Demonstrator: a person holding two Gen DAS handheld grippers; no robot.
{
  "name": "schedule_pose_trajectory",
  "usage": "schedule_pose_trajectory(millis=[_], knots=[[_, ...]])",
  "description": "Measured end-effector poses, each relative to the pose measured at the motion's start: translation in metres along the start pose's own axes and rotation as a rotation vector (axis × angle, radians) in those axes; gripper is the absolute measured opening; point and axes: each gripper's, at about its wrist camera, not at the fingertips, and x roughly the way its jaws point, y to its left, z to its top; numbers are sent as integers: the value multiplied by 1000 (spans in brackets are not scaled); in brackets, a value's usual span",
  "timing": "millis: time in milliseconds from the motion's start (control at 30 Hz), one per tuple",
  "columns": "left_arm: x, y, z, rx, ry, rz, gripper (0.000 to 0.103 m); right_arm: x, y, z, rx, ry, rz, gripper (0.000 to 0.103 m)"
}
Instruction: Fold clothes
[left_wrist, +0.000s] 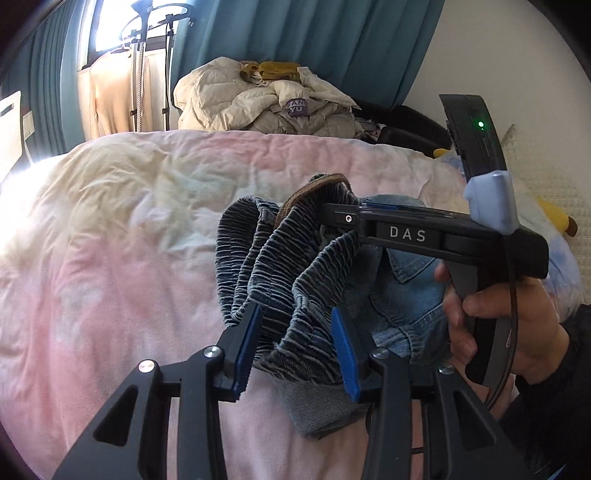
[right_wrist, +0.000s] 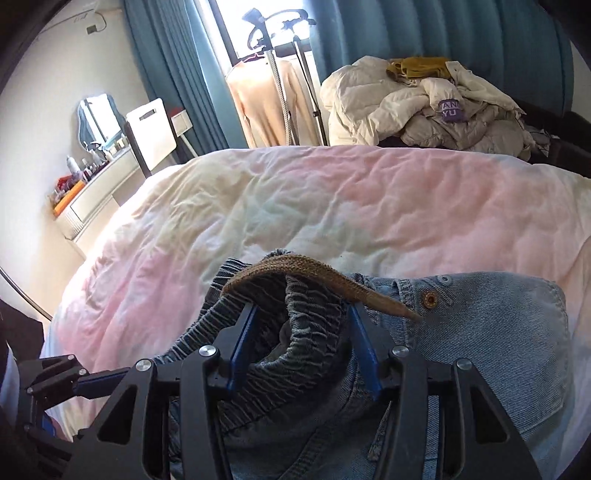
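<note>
**Both grippers clamped on a bunched denim waistband over the bed**

Left wrist view: the left gripper (left_wrist: 297, 347) pinches the gathered elastic waistband (left_wrist: 280, 266) of a denim garment between its blue pads, above the pink quilt (left_wrist: 110, 258). The right gripper (left_wrist: 341, 218), held by a hand (left_wrist: 495, 321), grips the same band farther along.

Right wrist view: the right gripper (right_wrist: 301, 349) holds the ruched waistband (right_wrist: 310, 343) between its pads; a brown drawstring (right_wrist: 314, 275) lies across it. The denim garment (right_wrist: 491, 332) rests on the quilt (right_wrist: 332, 206).
</note>
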Motion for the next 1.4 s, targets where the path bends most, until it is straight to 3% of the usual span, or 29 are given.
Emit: schedule_pose_trajectory(millis=[67,133,233,367,467,600,767,833,900,1000,1167,1400], knots=[[6,0,0,8,15,20,40,4,-8,-3,36,-7,6,34],[8,-3,-1,21,23,12,40,3,-19,-2,94,-11,26,14],[8,-1,1,9,24,4,40,-4,-25,3,118,-43,35,8],[2,8,1,-35,-6,-23,40,-19,-2,11,24,-111,9,8],[-5,0,1,44,-63,-9,40,-26,16,19,-58,-134,1,8],[7,2,0,49,-17,-37,40,-23,24,27,-72,-131,40,8],[13,17,0,-65,8,-80,40,-9,16,25,-26,-121,82,8],[11,18,-2,-101,12,-91,27,-2,11,25,8,-105,102,8],[8,17,-5,-122,29,-98,23,6,12,28,35,-74,143,8],[1,19,-9,-189,52,-100,18,17,28,35,-24,-49,147,9],[13,38,-25,-348,121,-82,18,56,41,32,-69,25,154,19],[26,48,-34,-412,159,-106,18,87,51,16,-117,49,110,23]])
